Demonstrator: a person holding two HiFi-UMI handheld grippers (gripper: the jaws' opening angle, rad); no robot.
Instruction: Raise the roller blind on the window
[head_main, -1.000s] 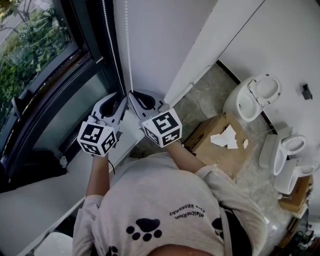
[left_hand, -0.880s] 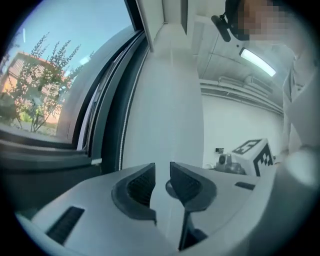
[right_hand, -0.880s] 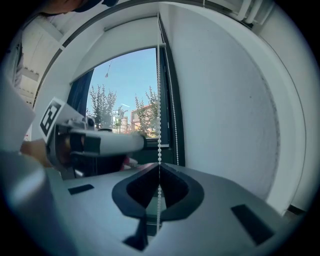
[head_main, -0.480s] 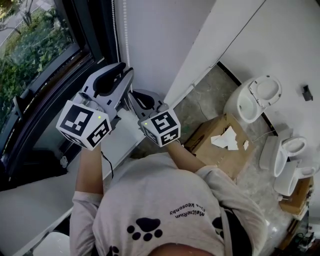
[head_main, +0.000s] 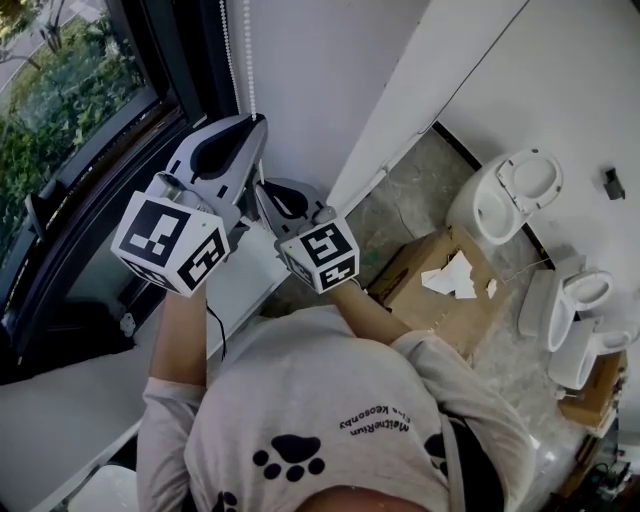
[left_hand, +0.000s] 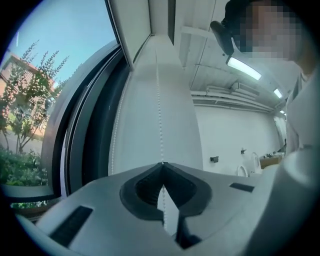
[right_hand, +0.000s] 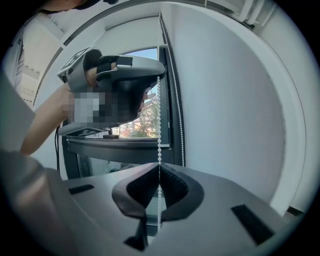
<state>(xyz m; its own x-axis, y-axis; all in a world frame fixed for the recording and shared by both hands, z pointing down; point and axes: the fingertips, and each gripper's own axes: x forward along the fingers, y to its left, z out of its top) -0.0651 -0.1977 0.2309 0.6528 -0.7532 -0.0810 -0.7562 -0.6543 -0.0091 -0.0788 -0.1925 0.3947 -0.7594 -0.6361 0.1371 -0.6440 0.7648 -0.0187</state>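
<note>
Up the bead chain (head_main: 248, 60) the left gripper (head_main: 252, 122) has climbed since the earlier frame. It was level with the right gripper (head_main: 262, 188) and now sits above it at the upper left-centre of the head view. Its fingers have just been closing, which I read as a fresh, higher hold for the next pull, hand over hand. The chain hangs in two strands beside the dark window (head_main: 90, 120) frame at the top of that view; the roller blind itself I cannot make out. In the left gripper view the fingers (left_hand: 142, 190) are clenched, tips together low in the centre, pinching one strand that runs straight up the frame. In the right gripper view the fingers (right_hand: 137, 187) are likewise clamped on that strand at lower centre, and it rises taut to the left gripper at upper left.
</note>
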